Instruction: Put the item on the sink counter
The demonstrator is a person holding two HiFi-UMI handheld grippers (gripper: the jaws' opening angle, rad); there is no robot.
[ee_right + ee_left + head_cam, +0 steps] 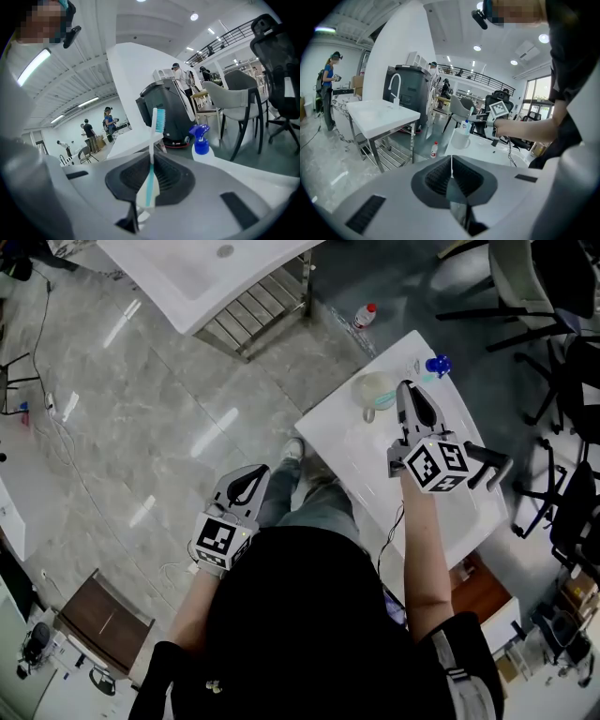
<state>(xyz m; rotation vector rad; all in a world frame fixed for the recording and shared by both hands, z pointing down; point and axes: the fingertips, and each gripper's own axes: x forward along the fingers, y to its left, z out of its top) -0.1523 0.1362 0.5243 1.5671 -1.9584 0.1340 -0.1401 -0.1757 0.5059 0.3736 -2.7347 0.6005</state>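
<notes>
Sink counter [197, 287] sits at the far left, across open floor from the person, faucet on its back edge, top looks bare. Left gripper [246, 486] hangs low beside the person's left leg over the floor, arm bent. Its jaws are clenched with nothing between them, and it points roughly toward the counter. It is the nearer hand to the counter but carries nothing. A small bottle [364, 315] stands on the floor between the counter and the white table [347, 442]. On the table's far corner are a cup [375, 395], then a blue spray bottle [437, 364] right at the corner. Right gripper [411, 399] is held out over that far corner just beside the cup, forearm stretched forward, jaws pointing away from the body. It is clamped on a toothbrush [151, 154]. The handle is pinched between the pads, the long axis runs straight out along the jaws, and the teal bristle head sticks up past the tips. So the item is in the right gripper, over the table, not on the counter yet. The counter lies well apart to the left and ahead of that gripper. Likely needs a turn and a carry across the floor gap, then laying the brush flat on the top near the counter's nearest edge.
</notes>
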